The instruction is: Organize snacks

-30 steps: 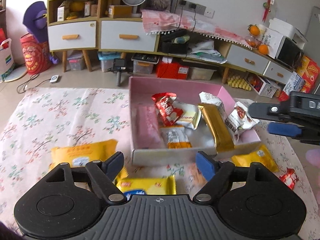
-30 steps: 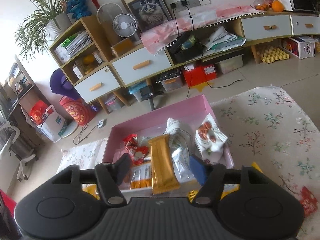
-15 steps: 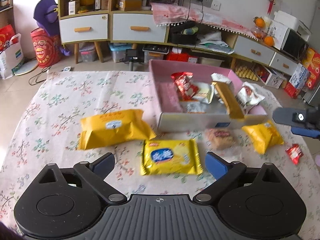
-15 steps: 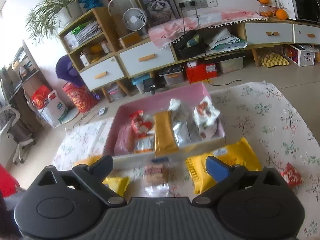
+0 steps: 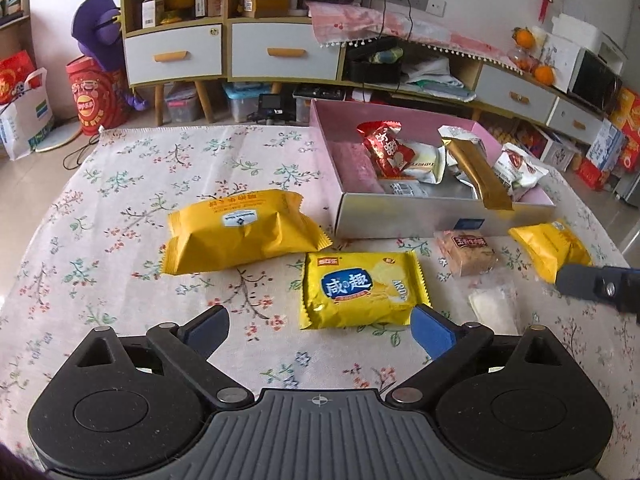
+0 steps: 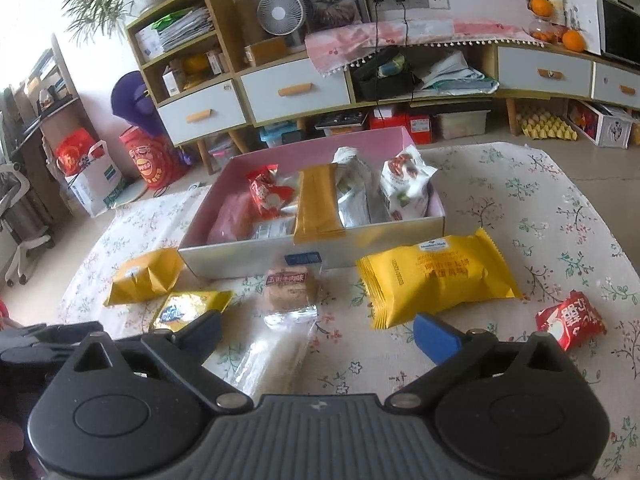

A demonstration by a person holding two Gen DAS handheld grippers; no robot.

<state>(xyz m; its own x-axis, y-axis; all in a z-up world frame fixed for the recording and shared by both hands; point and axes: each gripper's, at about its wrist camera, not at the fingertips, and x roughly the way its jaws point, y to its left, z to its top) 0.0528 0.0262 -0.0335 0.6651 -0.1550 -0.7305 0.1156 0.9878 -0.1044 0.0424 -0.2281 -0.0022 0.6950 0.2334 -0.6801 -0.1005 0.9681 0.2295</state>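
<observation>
On flowered cloth (image 5: 120, 184): pink box (image 6: 320, 256) part-filled, yellow packs (image 5: 240, 232) and red pack (image 6: 570, 322) left outside; left gripper (image 5: 320, 328), right gripper (image 6: 316, 334) spread apart, empty.

Pink box (image 5: 404, 222) far right, packed with wrapped snacks, gold bar (image 5: 478, 176) tilted over its near wall. Loose on floral cloth: two large yellow packs (image 5: 240, 232) (image 6: 436, 278), cracker pack (image 5: 360, 290), small cake (image 6: 288, 286), red packet (image 6: 570, 320).
</observation>
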